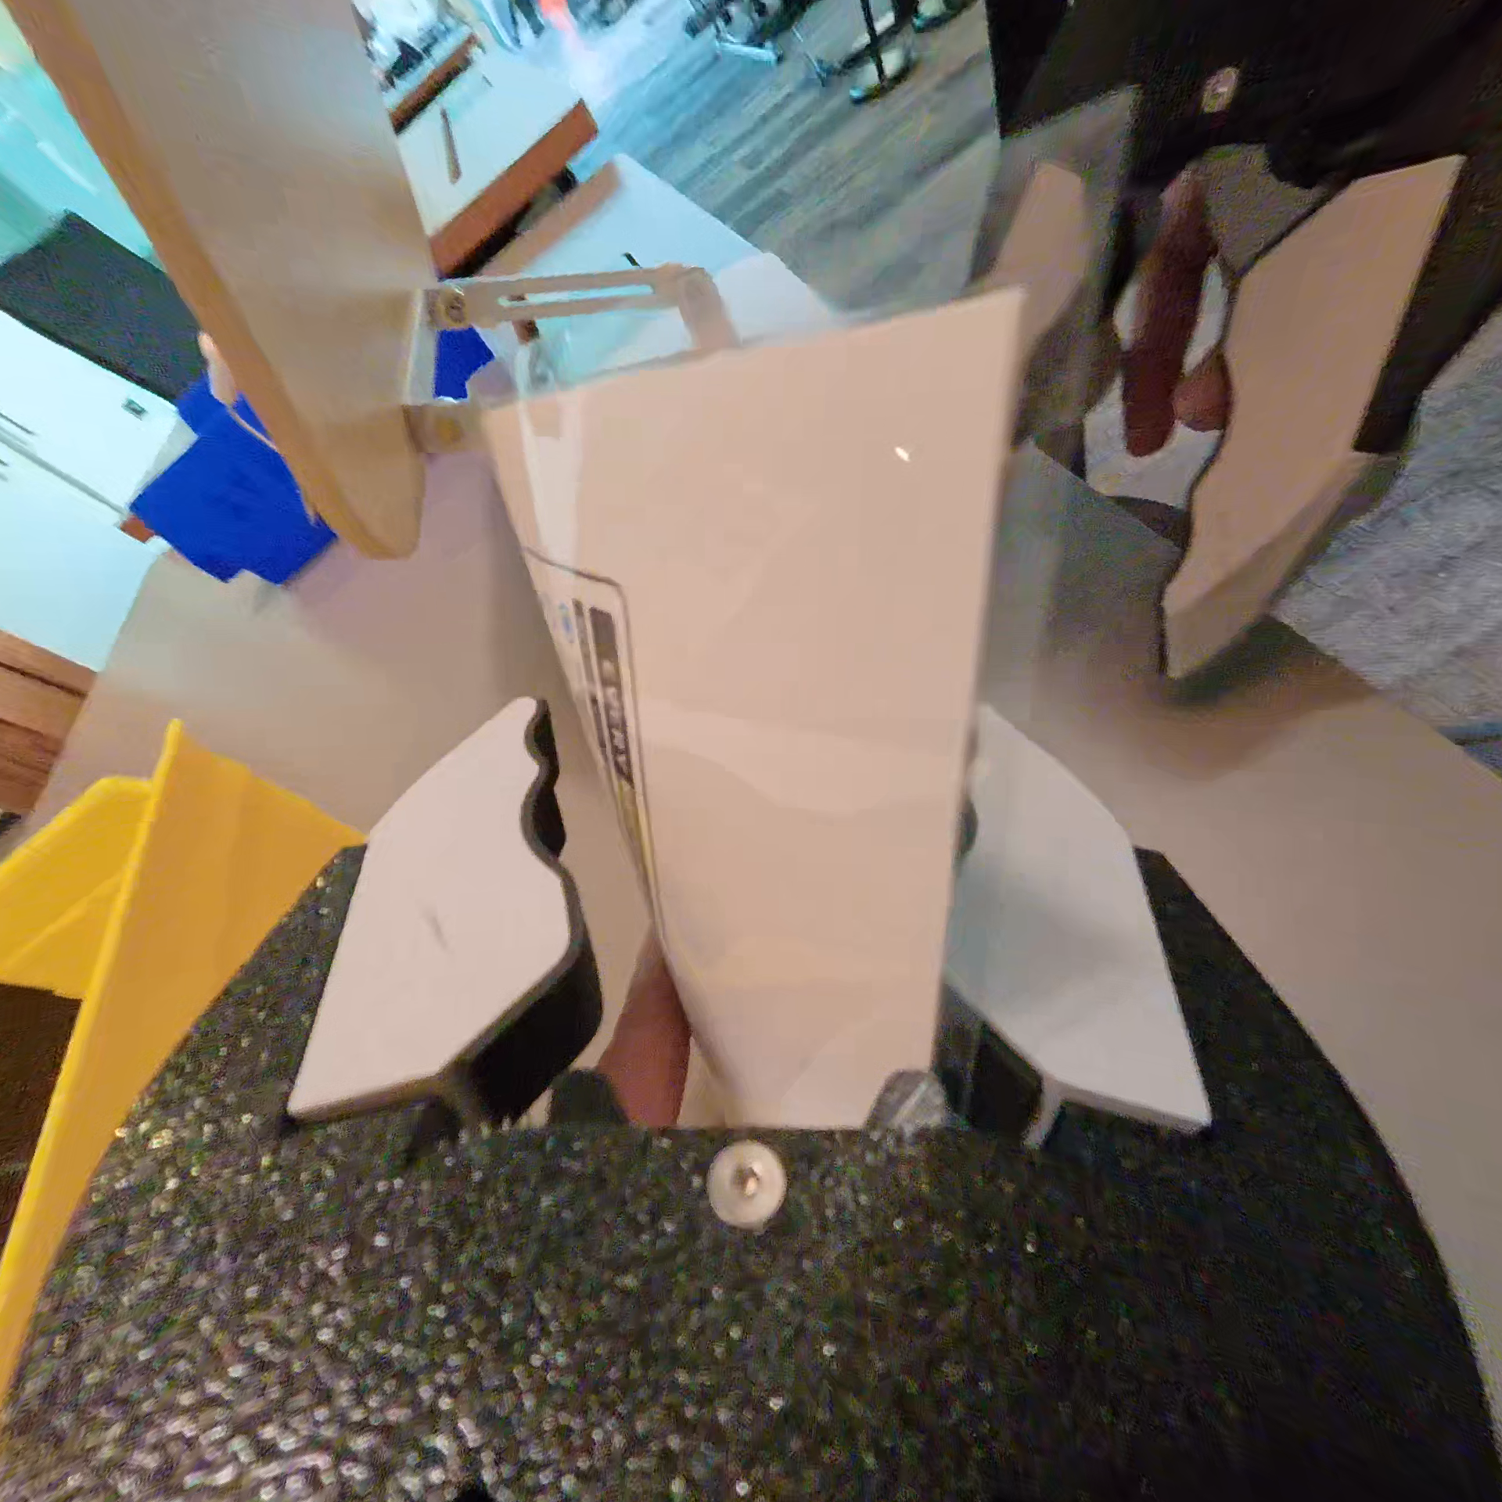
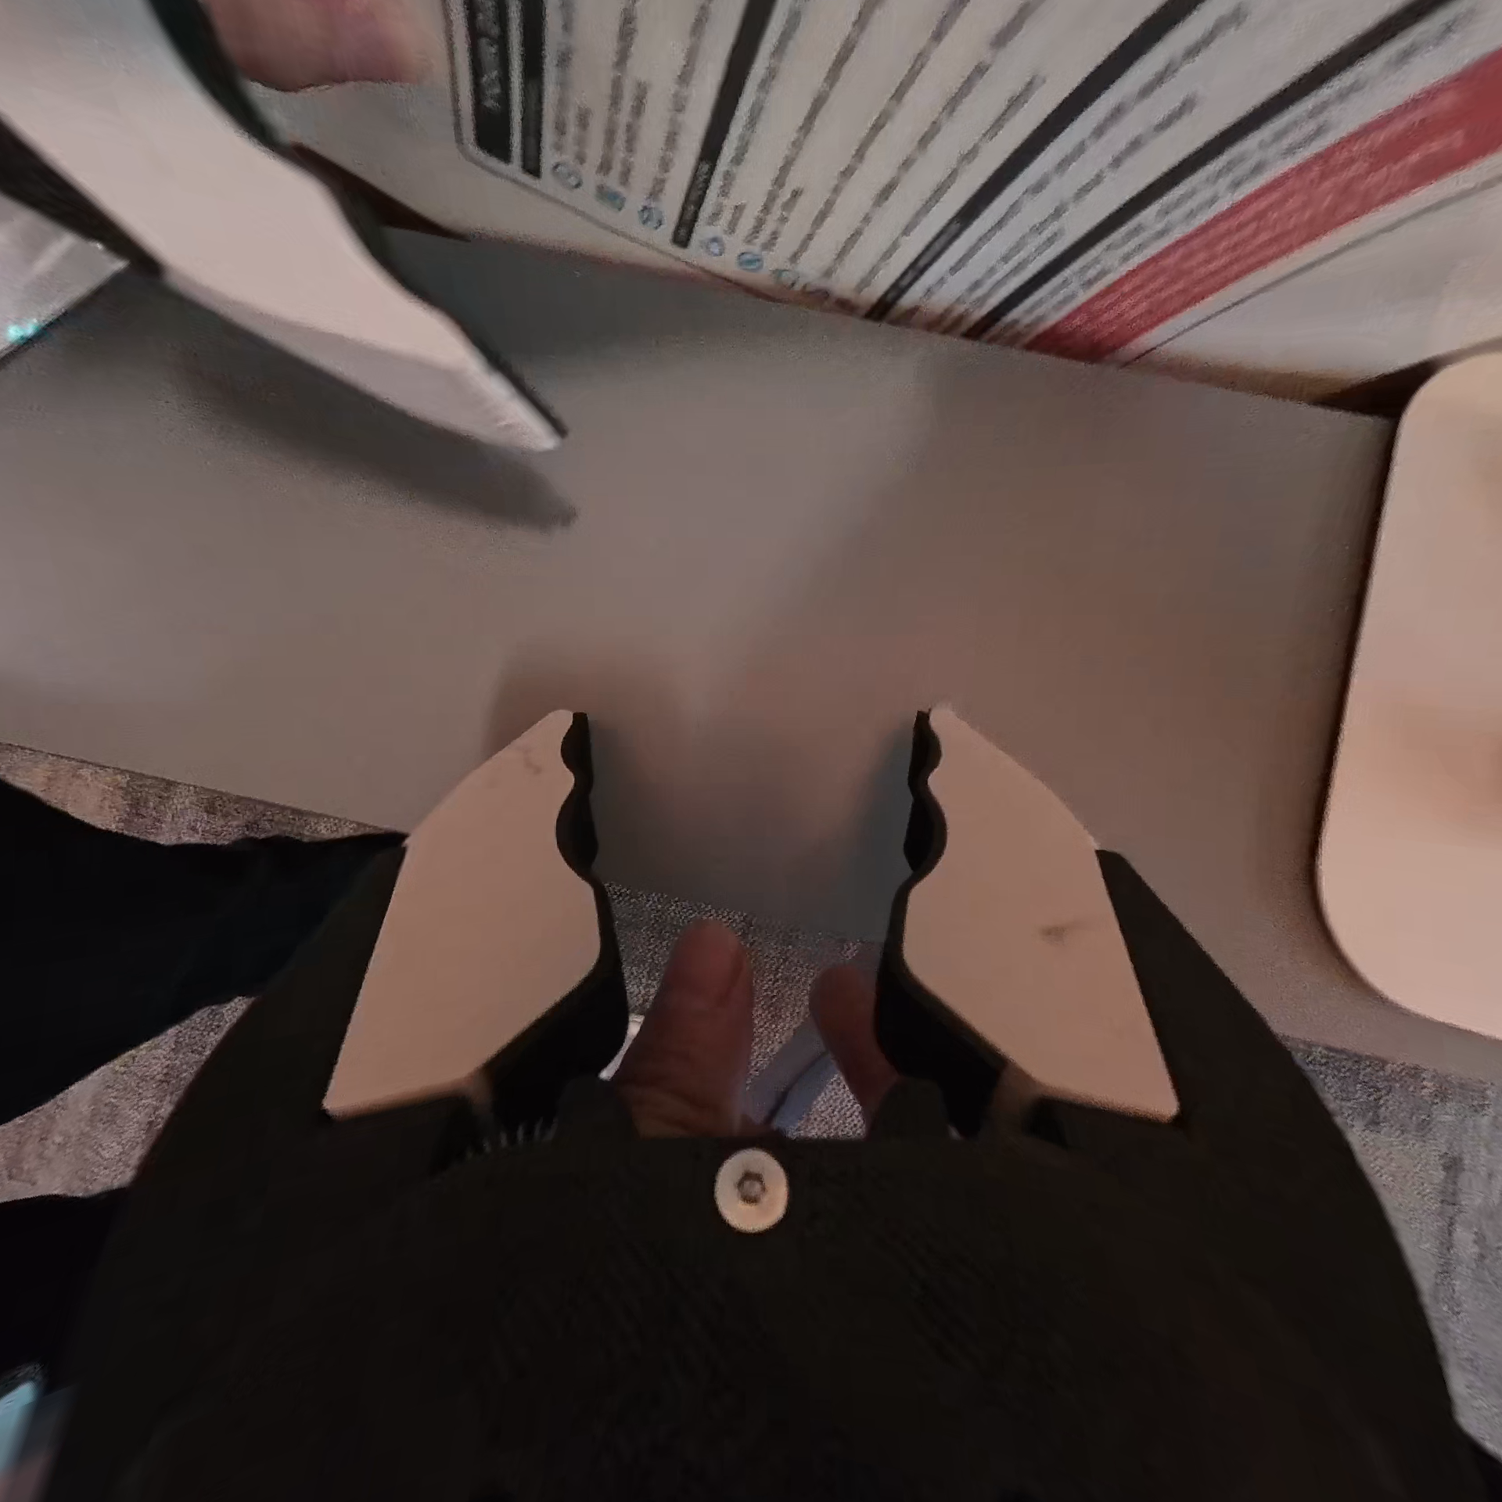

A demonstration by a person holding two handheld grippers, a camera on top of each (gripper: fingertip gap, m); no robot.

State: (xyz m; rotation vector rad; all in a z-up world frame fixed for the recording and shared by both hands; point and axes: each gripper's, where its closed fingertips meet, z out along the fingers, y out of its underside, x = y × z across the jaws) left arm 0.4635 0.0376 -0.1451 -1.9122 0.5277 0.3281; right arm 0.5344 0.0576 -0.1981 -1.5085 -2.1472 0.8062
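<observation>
A white printed sheet in a clear holder [image 1: 813, 650] stands upright between the jaws of my left gripper [image 1: 768, 715]. The jaws are wide apart. A gap shows between the left pad and the sheet, and the sheet hides the right pad. A person's finger shows behind the sheet at the gripper's base. My right gripper [image 2: 752, 723] is open and empty, low over the front edge of the grey table [image 2: 731, 528]. The sheet's printed face [image 2: 975, 146] fills the top of the right wrist view, with one left gripper finger [image 2: 284, 244] beside it. The right gripper also shows in the left wrist view [image 1: 1138, 488].
A pale wooden board [image 1: 244, 244] with a metal bracket [image 1: 569, 301] stands at the far left of the table; a rounded board [image 2: 1447, 691] lies at the right. A yellow bin [image 1: 122, 894] sits at the near left. Blue cloth [image 1: 236, 488] lies beyond. Grey carpet [image 2: 1382, 1178] lies below the table edge.
</observation>
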